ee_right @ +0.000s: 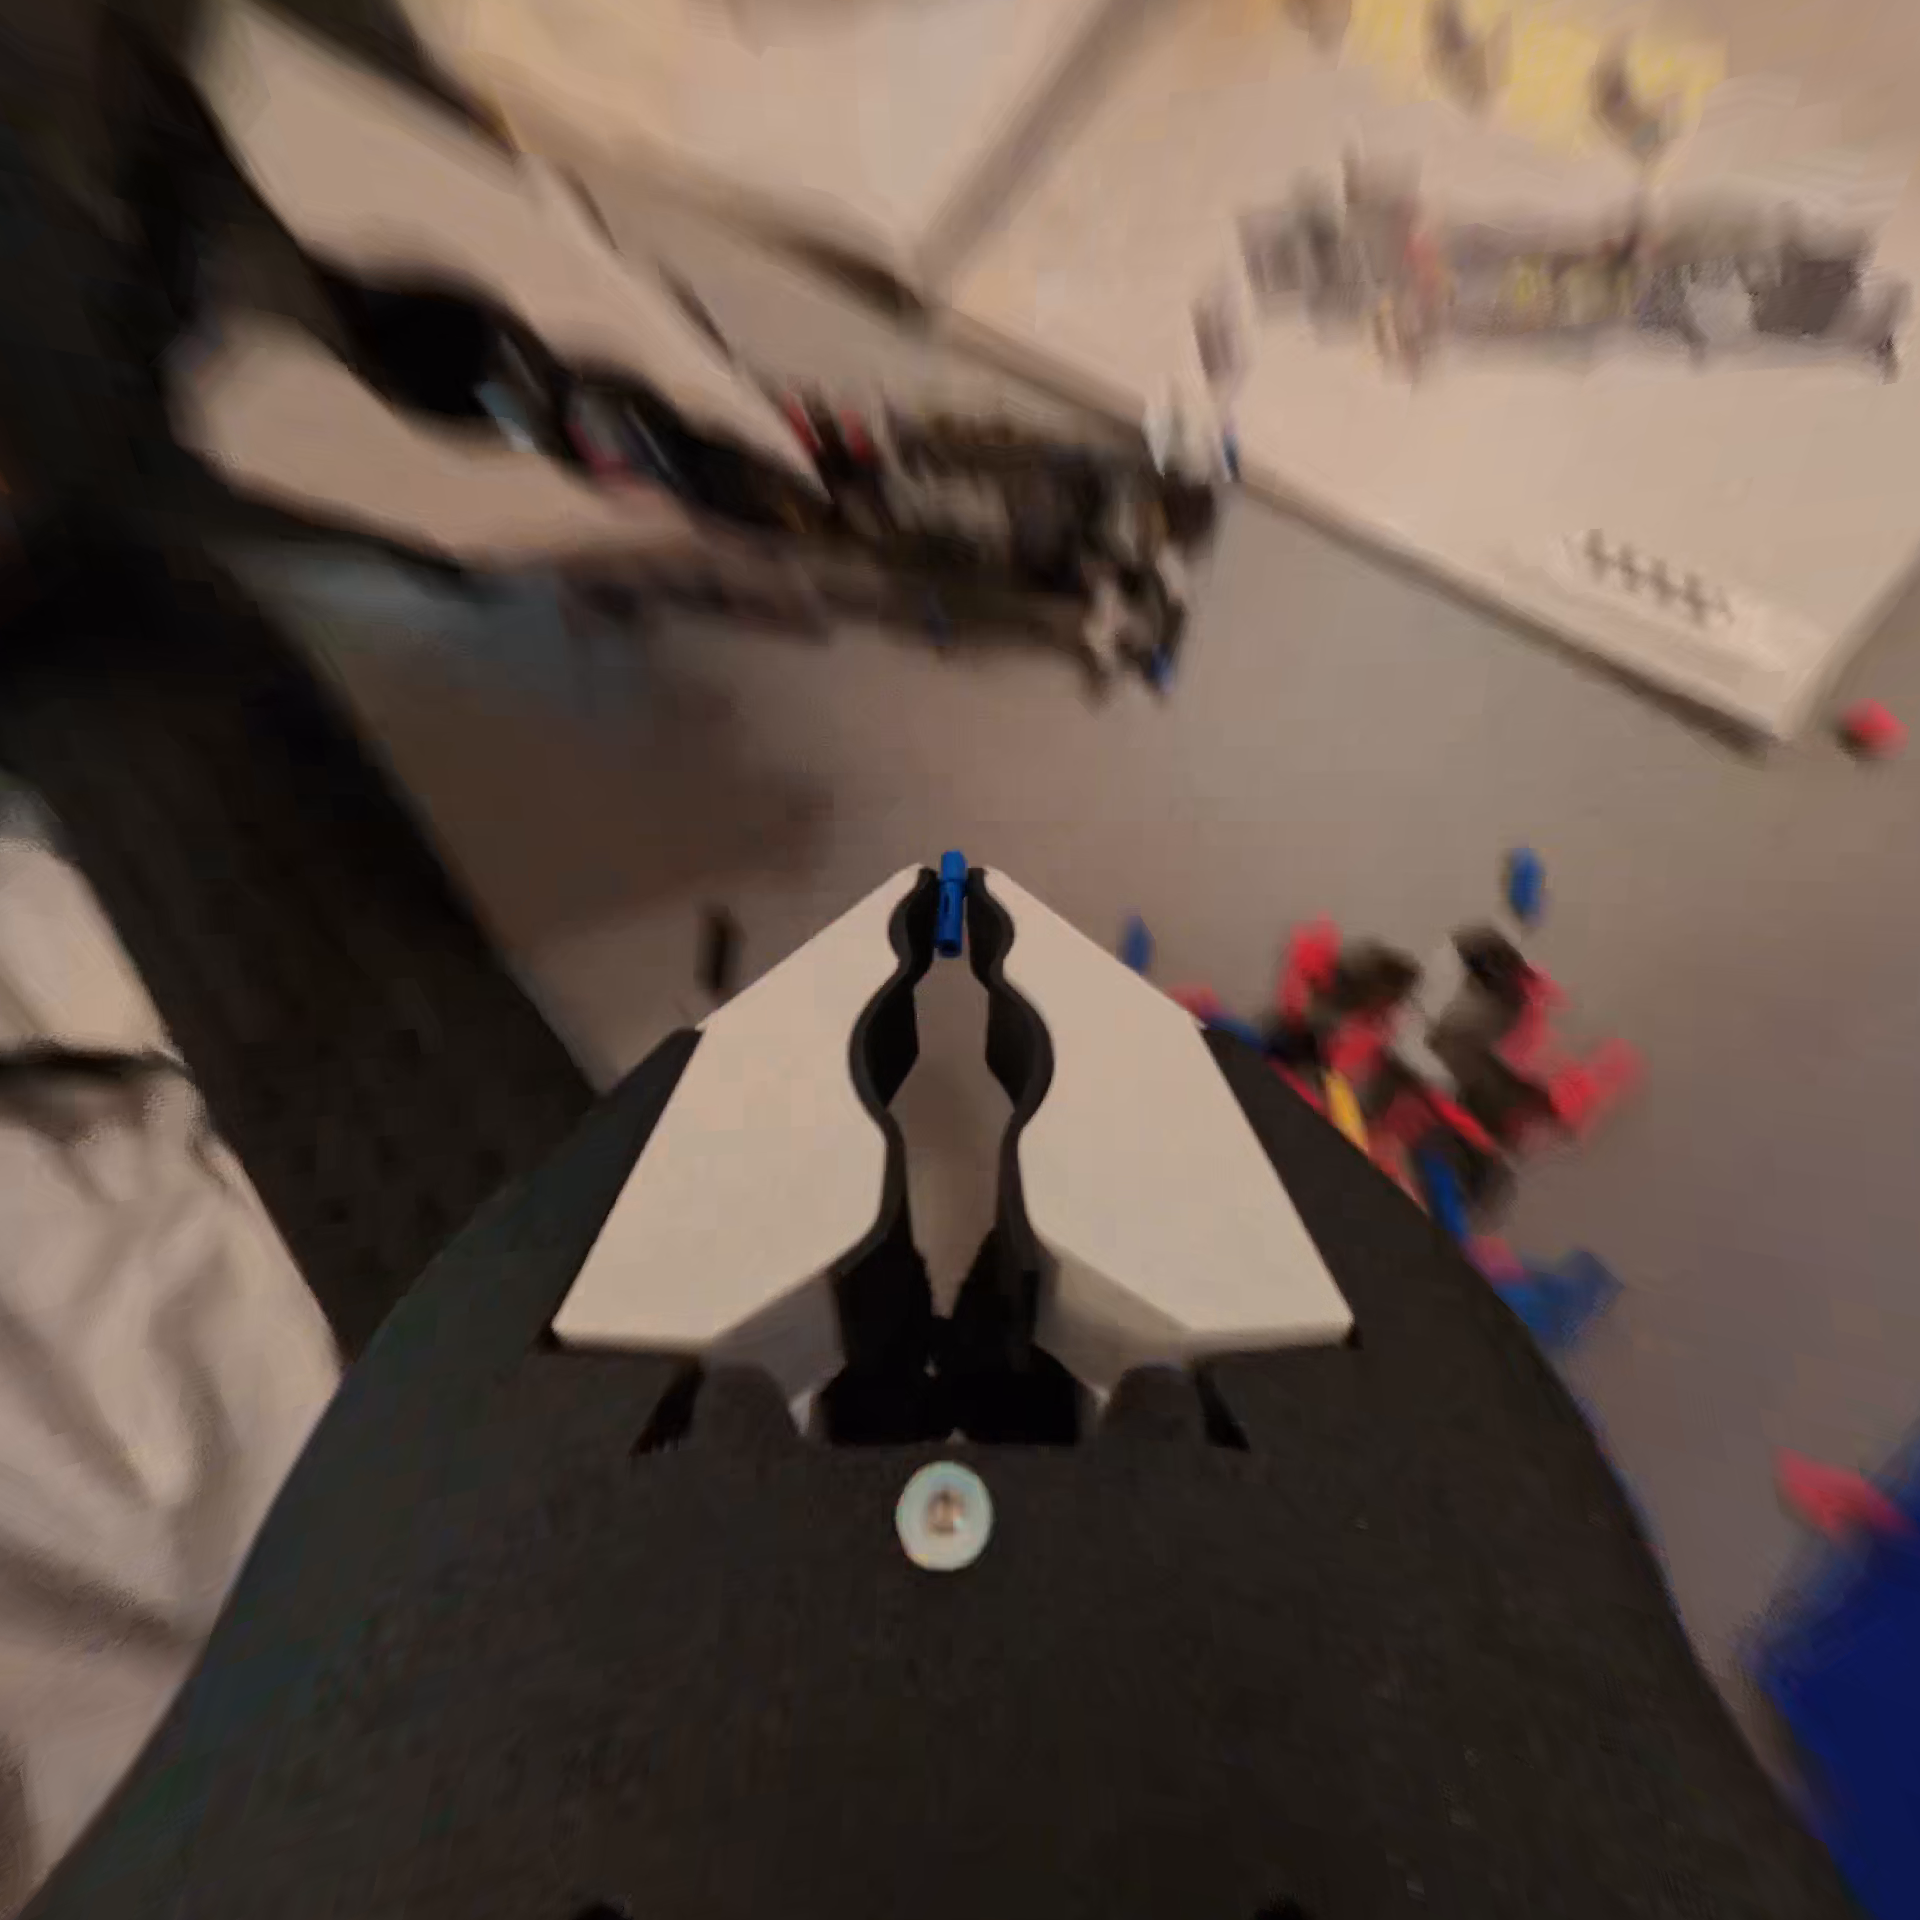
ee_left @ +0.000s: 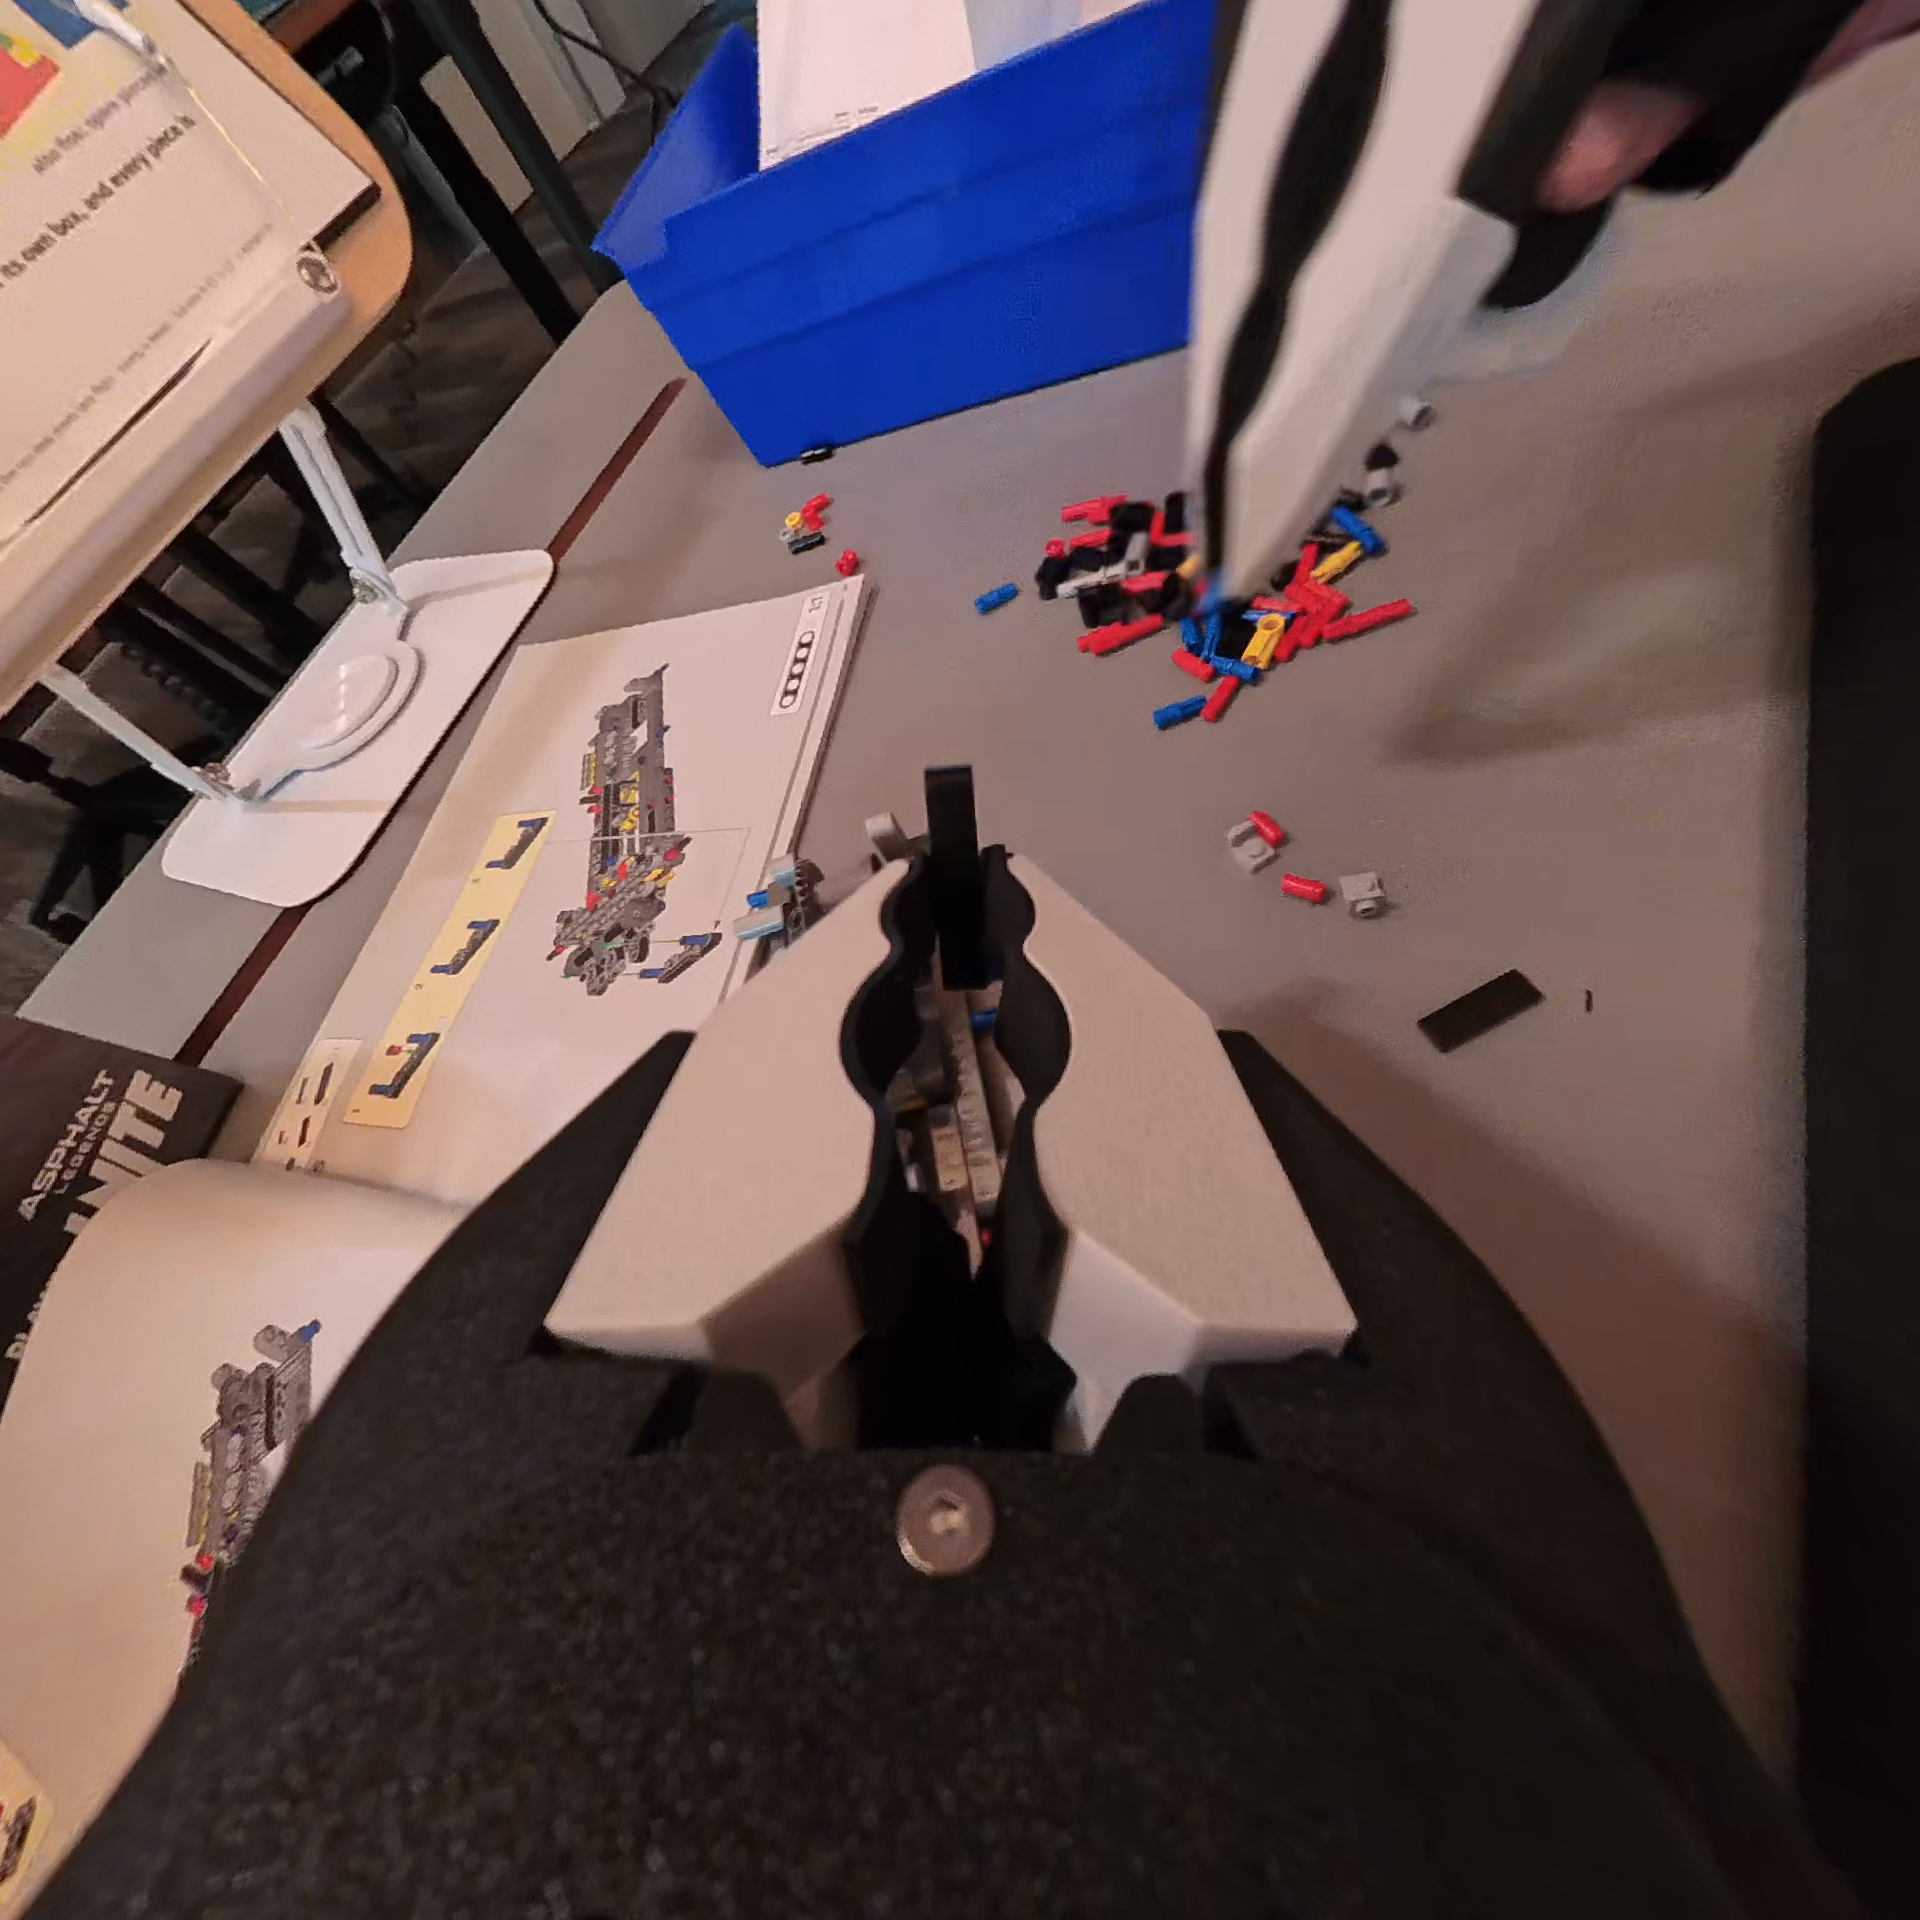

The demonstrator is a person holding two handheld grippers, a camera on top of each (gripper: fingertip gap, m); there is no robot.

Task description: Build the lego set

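My left gripper (ee_left: 954, 883) is shut on a partly built grey lego model; a black beam (ee_left: 954, 852) sticks up between the fingers and grey parts (ee_left: 961, 1101) show below them. My right gripper (ee_right: 949, 883) is shut on a small blue pin (ee_right: 950, 902) at its fingertips. In the left wrist view the right gripper (ee_left: 1226, 582) hangs over a pile of red, blue, black and yellow pins (ee_left: 1226, 613). The right wrist view is blurred; it shows the pile (ee_right: 1434, 1049) to its right and the left gripper with the model (ee_right: 935, 488) beyond.
An open instruction booklet (ee_left: 613, 862) lies left of the model. A blue bin (ee_left: 914, 281) stands at the back. A white stand base (ee_left: 353, 717) sits at the table's left edge. Loose grey and red pieces (ee_left: 1309, 873) and a flat black tile (ee_left: 1481, 1010) lie to the right. There is about 8 centimetres between the tips of the two grippers.
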